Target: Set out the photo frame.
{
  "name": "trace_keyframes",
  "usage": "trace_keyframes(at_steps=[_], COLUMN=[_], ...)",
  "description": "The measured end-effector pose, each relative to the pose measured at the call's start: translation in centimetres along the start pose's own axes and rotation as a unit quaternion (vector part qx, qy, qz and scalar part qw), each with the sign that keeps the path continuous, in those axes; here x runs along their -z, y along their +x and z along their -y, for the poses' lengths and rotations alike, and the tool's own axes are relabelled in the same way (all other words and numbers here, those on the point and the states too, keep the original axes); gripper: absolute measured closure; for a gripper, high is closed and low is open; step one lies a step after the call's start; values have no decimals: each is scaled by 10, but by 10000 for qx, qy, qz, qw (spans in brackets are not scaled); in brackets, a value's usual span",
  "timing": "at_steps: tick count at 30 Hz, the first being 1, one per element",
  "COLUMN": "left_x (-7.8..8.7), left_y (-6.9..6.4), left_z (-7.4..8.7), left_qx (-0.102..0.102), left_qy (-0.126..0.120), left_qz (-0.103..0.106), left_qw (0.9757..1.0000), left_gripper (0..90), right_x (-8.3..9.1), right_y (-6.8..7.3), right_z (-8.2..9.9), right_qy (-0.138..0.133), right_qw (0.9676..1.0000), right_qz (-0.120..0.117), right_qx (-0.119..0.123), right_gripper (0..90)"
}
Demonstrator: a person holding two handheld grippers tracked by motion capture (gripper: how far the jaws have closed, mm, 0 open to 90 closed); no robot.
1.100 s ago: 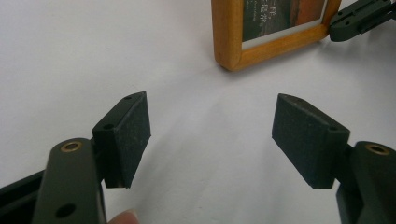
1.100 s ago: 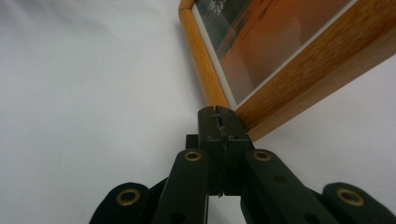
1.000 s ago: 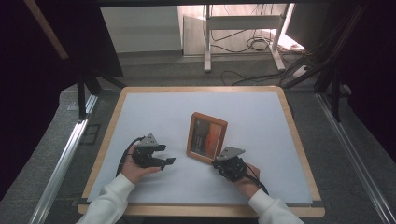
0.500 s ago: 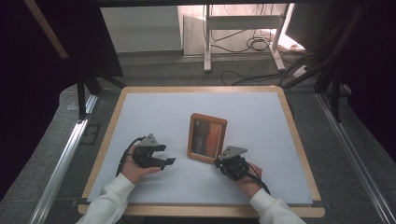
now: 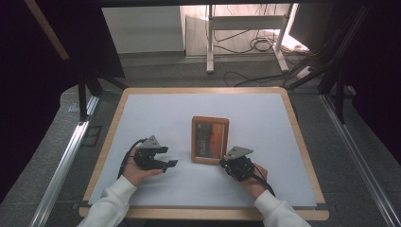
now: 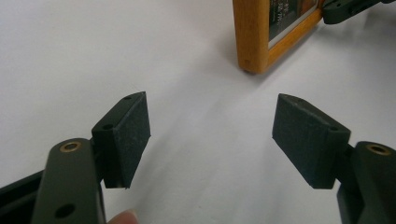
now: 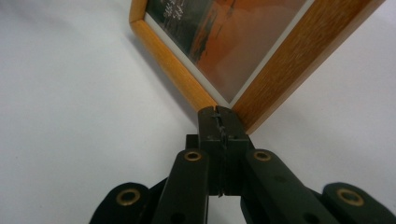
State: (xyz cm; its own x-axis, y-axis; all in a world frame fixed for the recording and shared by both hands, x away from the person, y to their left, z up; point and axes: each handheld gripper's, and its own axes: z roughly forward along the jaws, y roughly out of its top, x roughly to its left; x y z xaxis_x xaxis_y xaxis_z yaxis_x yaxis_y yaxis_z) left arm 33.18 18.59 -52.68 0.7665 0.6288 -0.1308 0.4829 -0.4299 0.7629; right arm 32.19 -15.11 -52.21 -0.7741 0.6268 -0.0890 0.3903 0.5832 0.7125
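From the high view, a wooden picture frame [image 5: 210, 140] lies near the middle of the white tabletop [image 5: 156, 113], its long sides running away from the person. The right tool [image 5: 227, 163] sits at the frame's near right corner, its tip touching the wood, which reads as a push or a pry at that corner to shift or lift the frame. The left tool [image 5: 170, 163] rests on the tabletop to the left of the frame, apart from it, likely waiting until the frame is nudged within reach.

In the left gripper view, the left tool [image 6: 212, 135] has its jaws spread wide with nothing but bare tabletop between them. The picture frame [image 6: 252, 32] is ahead and off to the upper right, its near left corner well clear of the jaws, with the other tool's dark tip at the frame's far edge.

In the right gripper view, the right tool [image 7: 219, 116] is shut tight, pads pressed together with nothing held. Its closed tip meets the bottom corner of the picture frame [image 7: 187, 79], right at the rounded wooden edge, so the frame lies straight ahead of the tip and touching it; a closed tip makes a firm point for pushing.
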Motion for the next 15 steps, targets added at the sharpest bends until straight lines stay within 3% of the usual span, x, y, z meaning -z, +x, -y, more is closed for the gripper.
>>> trace_keyframes(at_steps=[15], left_x=[0], left_y=[1], left_z=[0], left_qx=[6], left_qy=[4], left_qz=[1], left_qw=[10000], left_gripper=[271], right_x=[0], right_y=[-2], right_z=[0], right_qy=[-20], right_qw=[10000], right_qz=[47], right_qx=[-13], right_gripper=[897])
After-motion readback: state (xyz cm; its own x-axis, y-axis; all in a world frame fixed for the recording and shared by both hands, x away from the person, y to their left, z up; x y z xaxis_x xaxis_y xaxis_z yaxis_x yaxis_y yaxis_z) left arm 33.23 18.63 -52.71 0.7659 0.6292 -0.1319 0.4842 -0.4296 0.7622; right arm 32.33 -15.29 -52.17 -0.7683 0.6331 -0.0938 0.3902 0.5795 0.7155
